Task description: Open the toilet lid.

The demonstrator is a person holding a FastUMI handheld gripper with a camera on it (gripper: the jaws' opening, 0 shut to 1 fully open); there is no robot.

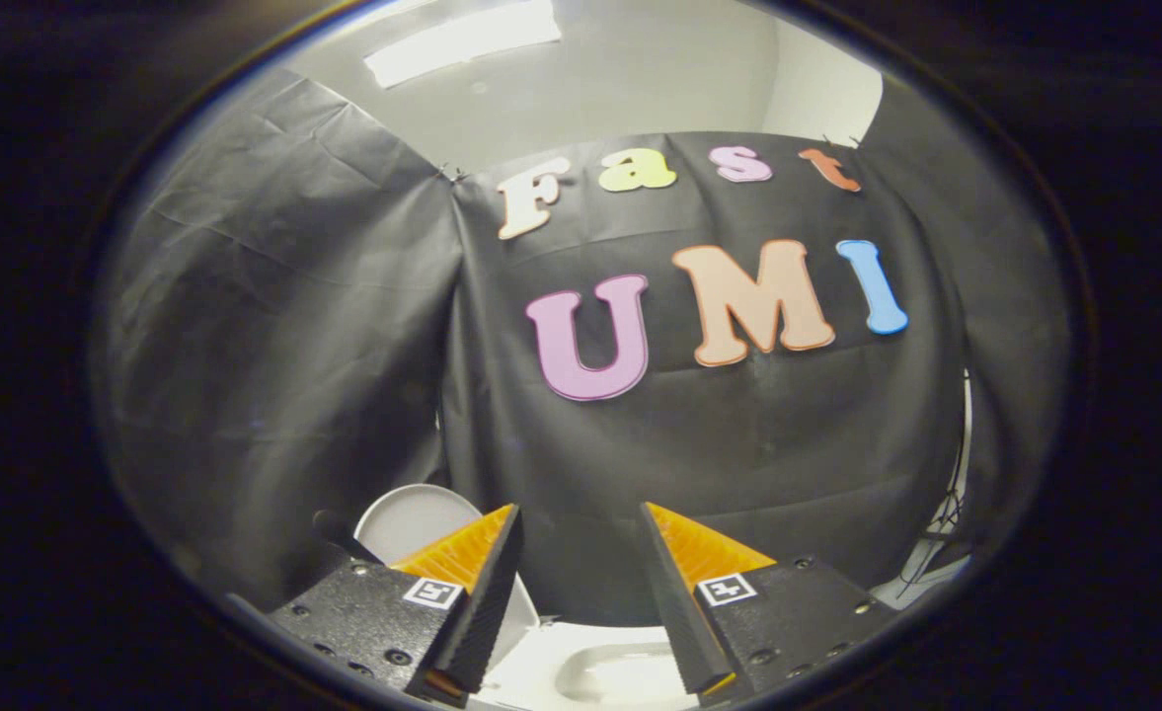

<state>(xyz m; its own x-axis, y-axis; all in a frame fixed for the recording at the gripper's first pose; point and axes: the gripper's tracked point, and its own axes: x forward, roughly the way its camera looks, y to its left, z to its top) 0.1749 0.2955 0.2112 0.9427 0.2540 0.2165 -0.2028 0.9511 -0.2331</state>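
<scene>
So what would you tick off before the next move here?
1. Fingers apart with nothing between them: ok.
2. Toilet lid raised, standing upright behind the left finger: ok, it looks open.
3. Toilet visible below the fingers: ok, its white rim and bowl show.
4. Fingers free of the lid: cannot tell, the left finger overlaps it.
5. Lid resting steadily against something: cannot tell.
</scene>
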